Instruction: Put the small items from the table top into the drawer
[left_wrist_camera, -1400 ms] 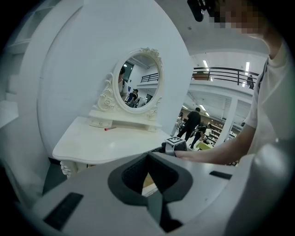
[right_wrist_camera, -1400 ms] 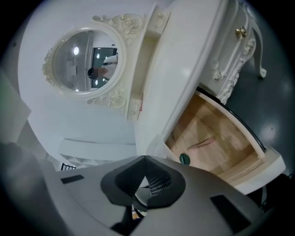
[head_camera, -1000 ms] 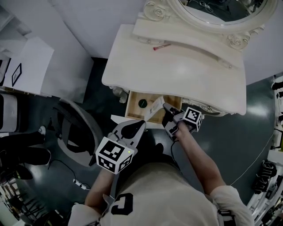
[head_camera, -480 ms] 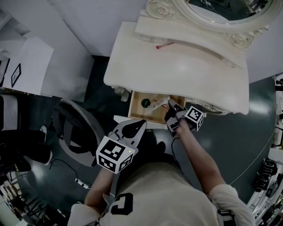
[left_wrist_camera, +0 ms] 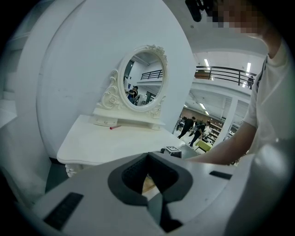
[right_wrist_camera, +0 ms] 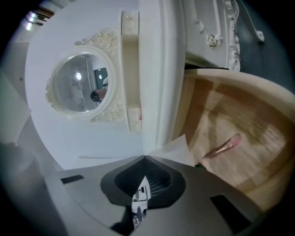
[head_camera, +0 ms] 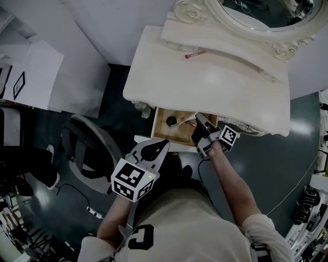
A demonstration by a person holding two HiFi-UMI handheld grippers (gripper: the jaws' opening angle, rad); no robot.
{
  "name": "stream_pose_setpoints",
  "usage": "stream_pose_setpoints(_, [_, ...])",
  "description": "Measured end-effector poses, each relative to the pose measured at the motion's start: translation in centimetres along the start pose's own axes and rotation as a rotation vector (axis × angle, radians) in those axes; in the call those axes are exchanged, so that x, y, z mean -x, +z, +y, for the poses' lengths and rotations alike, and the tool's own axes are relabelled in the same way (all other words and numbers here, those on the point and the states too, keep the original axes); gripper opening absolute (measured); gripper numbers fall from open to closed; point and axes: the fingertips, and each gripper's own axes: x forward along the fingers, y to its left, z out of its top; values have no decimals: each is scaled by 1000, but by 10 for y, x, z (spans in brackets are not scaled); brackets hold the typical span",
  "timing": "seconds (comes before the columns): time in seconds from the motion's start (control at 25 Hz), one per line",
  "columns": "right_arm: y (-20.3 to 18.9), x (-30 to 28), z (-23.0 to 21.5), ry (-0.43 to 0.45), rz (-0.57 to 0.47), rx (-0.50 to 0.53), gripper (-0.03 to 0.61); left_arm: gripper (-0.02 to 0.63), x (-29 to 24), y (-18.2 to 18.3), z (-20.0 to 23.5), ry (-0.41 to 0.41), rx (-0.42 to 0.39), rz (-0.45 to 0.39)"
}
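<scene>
Two grippers work at one open drawer (head_camera: pixel 162 129) beneath the table top (head_camera: pixel 220 87). My right gripper (head_camera: pixel 199 119) reaches almost level into the drawer, its jaws pressed together on a thin white packet (right_wrist_camera: pixel 173 149) that juts past the tips above the wooden floor. I judge this grip suits carrying the packet well inside the walls, so that it can drop flat and not catch on the rim. My left gripper (head_camera: pixel 162 144) hangs short of the drawer front, jaws closed on nothing, which leaves the opening free for the other hand. As for contents, a pink-tipped brush (right_wrist_camera: pixel 222 147) lies on the drawer floor, and a small dark round item (head_camera: pixel 171 122) sits toward the drawer's left side in the head view. On the table top, one slim red item (head_camera: pixel 195 53) lies just beside the base of the mirror (head_camera: pixel 256 15), apparently not yet put away.
</scene>
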Motion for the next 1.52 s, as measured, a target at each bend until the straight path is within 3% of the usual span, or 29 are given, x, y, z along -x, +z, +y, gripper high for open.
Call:
stream_pose_setpoints(0.12, [1,6,-22,-102,19,5,26,57,-2,0,1,5,-6,6])
stream_pose_setpoints(0.28, [-1,24,-59,-345,76,14,28,57,-5,-1,3,7,-9,13])
stream_pose_setpoints(0.56, [18,45,-70,-591,103,270,28,57,-12,4,-7,-14,-26,14])
stream_pose_setpoints(0.68, [25,45,-64,-631,105,404,27,57,-13,3,-9,-12,-29,19])
stream_pose_setpoints(0.92, [31,42,-58,-666,100,532,29,57,-12,2,-11,-2,-29,20])
stream_pose_setpoints(1.28, [43,44,-49,-672,82,604,35,57,-11,2,-15,1,-32,14])
stream_pose_setpoints(1.32, [43,44,-48,-668,88,610,88,57,-11,2,-16,2,-32,14])
stream_pose_setpoints(1.36, [43,44,-48,-663,96,610,181,57,-11,2,-17,2,-32,14])
stream_pose_setpoints(1.52, [42,47,-45,-664,107,633,190,57,-10,2,-19,3,-36,13])
